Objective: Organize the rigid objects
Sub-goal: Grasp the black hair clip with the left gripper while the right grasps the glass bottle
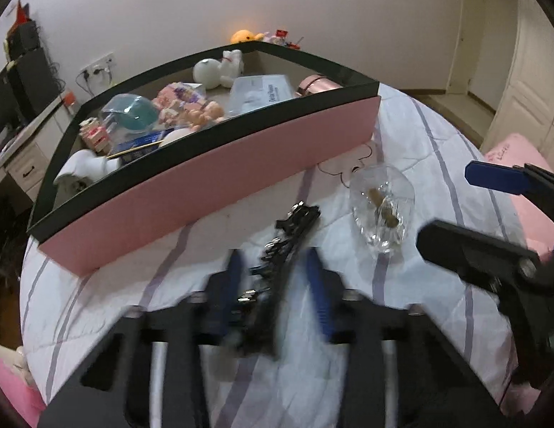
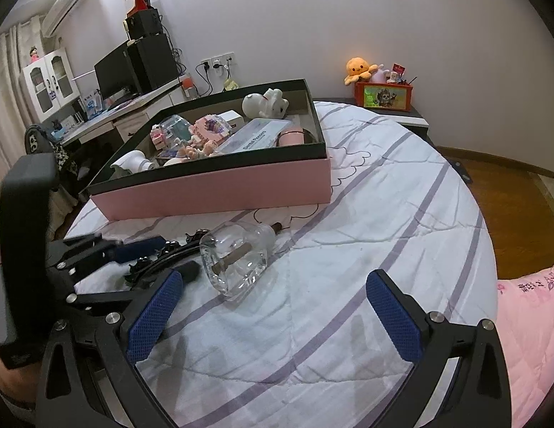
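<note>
A black decorated headband (image 1: 291,235) lies on the striped bedspread in front of the pink box (image 1: 212,192). My left gripper (image 1: 275,260) straddles it, fingers on either side; whether they grip it I cannot tell, the view is blurred. It also shows in the right wrist view (image 2: 162,256). A clear glass bottle (image 2: 237,256) with a cork lies on its side to the right of the headband, also seen in the left wrist view (image 1: 382,210). My right gripper (image 2: 273,285) is open and empty just in front of the bottle.
The pink box with black rim (image 2: 220,185) holds several toys, a white figure (image 2: 264,103) and a plastic case. A pink pillow (image 2: 527,321) lies at the right. A desk with monitor (image 2: 116,75) stands left; an orange box (image 2: 384,96) sits on a nightstand.
</note>
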### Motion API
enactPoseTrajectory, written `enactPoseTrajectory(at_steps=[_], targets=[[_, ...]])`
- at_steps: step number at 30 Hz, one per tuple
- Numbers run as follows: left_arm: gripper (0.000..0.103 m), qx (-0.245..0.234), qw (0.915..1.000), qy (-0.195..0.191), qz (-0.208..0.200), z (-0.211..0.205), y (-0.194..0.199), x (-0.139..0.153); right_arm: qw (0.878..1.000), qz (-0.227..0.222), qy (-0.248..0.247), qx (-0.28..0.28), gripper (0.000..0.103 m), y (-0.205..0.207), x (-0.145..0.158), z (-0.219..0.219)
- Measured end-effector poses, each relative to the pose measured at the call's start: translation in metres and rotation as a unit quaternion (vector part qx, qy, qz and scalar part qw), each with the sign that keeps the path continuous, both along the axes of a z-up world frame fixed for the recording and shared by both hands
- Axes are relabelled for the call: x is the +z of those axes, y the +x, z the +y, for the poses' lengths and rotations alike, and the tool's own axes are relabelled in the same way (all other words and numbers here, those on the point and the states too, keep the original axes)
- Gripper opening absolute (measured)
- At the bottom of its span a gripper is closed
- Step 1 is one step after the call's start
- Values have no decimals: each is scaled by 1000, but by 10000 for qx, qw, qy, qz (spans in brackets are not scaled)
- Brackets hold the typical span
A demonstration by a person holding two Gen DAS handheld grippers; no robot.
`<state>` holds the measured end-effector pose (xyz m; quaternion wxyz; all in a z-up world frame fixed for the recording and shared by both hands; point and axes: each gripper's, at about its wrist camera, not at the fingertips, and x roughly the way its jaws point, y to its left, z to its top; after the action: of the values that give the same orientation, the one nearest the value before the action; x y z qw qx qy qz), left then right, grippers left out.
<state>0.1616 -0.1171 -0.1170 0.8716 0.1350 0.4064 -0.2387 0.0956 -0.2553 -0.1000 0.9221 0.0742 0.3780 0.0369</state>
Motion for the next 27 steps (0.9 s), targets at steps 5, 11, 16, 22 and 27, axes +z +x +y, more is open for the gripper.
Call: enactPoseTrajectory(at_steps=[5,11,16,22,27], targets=[[19,493,9972,-549,89,35,-6,2,9999,123,-17,5,103,12,-5,4],[20,1057,9905,-883,-26,65,-14,4,9993,341,-131,93,103,32,-19,20],[20,1085,9904,-856,-66,67,-16,3,9989,398,-255,15,86,37,-22,22],[20,1172,9882,-981,-31,70,-14,3,9987,367,-326,153,41,34,-20,22],[20,1202,9874,-1033,-38,73,-15,4,9992,168,-172,331,41,20,-15,23]])
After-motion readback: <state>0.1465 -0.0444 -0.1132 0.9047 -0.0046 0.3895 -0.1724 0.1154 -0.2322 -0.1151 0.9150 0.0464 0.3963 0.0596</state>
